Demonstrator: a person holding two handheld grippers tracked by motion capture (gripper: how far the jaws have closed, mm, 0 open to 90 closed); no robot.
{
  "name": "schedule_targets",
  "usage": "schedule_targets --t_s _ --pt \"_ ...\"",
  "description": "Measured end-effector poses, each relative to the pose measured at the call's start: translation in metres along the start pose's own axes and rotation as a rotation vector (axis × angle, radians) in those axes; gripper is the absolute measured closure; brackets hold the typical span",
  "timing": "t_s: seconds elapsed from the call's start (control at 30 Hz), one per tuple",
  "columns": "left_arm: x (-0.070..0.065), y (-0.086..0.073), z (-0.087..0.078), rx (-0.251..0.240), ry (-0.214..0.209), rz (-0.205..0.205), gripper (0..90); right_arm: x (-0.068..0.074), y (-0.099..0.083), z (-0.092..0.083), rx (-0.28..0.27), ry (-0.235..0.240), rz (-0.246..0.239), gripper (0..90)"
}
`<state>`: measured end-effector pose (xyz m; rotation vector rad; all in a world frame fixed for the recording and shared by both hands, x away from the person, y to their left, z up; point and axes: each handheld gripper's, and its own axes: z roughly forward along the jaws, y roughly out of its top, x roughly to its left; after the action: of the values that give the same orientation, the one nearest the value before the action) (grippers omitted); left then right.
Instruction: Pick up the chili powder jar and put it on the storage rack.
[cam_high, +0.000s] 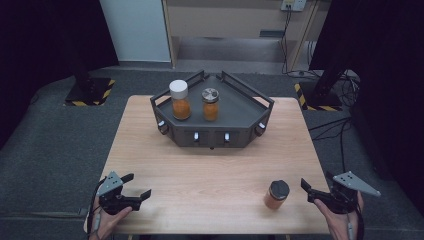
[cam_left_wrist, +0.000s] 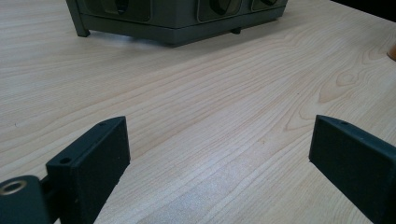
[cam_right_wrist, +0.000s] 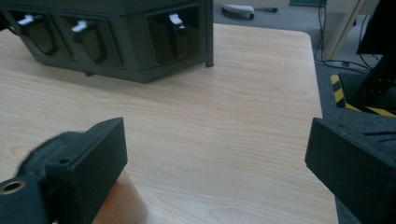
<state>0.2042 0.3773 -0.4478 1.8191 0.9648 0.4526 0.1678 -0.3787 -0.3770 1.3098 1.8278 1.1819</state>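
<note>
Both grippers are held low at the near edge of the table (cam_high: 215, 165), each with its jaws spread wide and nothing between them. At the near left, the left gripper (cam_high: 134, 186) is kept over bare wood; in the left gripper view its jaws frame nothing but tabletop. At the near right, the right gripper (cam_high: 306, 189) is held just beside a black-lidded jar (cam_high: 276, 194) of orange powder, which stands upright on the wood and is not gripped; in the right gripper view that jar (cam_right_wrist: 119, 203) is seen beside the left jaw, outside the gap. Farther back, two jars are already seated in the tray (cam_high: 240, 102): a white-lidded jar (cam_high: 180, 99) and a metal-lidded jar (cam_high: 210, 103), side by side and upright. By that layout, the work is judged to be about two thirds done. Left to do, it seems: the last jar is to be grasped, carried across and set in the tray beside the others.
</note>
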Motion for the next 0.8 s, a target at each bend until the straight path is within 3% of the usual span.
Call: schedule_targets --t_s 0.1,0.8 --pt "0.0 0.0 0.0 0.0 0.0 0.0 4.2 -0.001 0.005 0.0 0.005 0.038 -0.002 6.4" --pt "0.0 0.0 0.0 0.002 -0.001 0.001 4.3 0.021 0.022 0.015 0.069 0.177 -0.104 7.8"
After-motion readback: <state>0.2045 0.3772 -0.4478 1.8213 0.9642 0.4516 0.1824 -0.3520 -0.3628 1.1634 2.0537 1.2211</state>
